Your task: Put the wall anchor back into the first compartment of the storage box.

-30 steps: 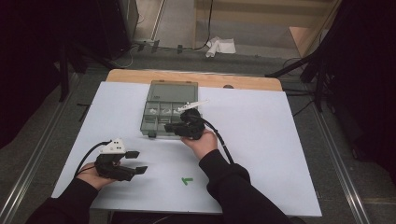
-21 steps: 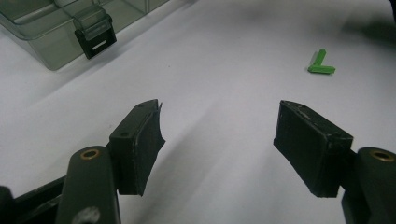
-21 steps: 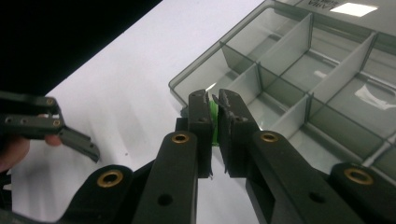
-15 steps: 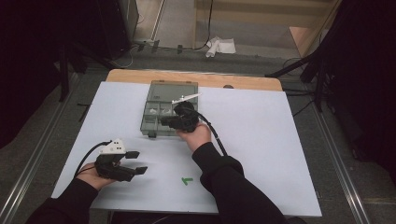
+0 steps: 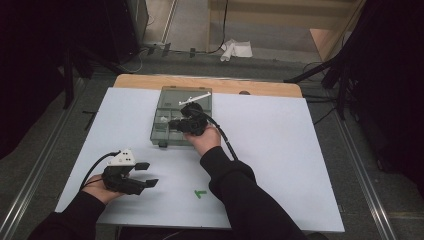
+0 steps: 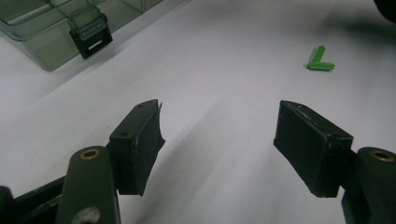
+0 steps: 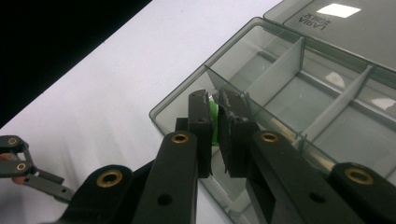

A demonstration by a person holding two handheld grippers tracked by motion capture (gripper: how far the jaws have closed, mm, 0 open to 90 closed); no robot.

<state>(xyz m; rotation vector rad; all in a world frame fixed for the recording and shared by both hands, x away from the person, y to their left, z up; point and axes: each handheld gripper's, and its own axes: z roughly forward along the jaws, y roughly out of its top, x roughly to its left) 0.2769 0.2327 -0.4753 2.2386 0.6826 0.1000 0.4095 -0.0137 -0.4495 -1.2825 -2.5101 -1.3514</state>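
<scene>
A clear grey compartment box (image 5: 161, 131) lies open at the middle of the white table. My right gripper (image 5: 175, 124) hovers over its near compartments, pointing left, and is shut on a small green piece (image 7: 214, 123). In the right gripper view the pads (image 7: 200, 122) pinch that piece just above the box's corner rim (image 7: 180, 99). My left gripper (image 5: 144, 174) rests low at the near left of the table, open with nothing between its jaws. A second green L-shaped piece (image 5: 200, 193) lies on the table near the front edge, beyond the left gripper (image 6: 217, 140) at its upper right (image 6: 320, 60).
The box's lid (image 5: 187, 95) lies folded back toward the wooden far edge (image 5: 260, 87), with a white strip on it. Its dark front latch (image 6: 91, 41) faces the left gripper. Cables trail from both grippers. Dark stands line the floor on both sides.
My right gripper has moved left and slightly away, from the box's near right edge to over its compartments, still holding the green piece. The left gripper has kept still.
</scene>
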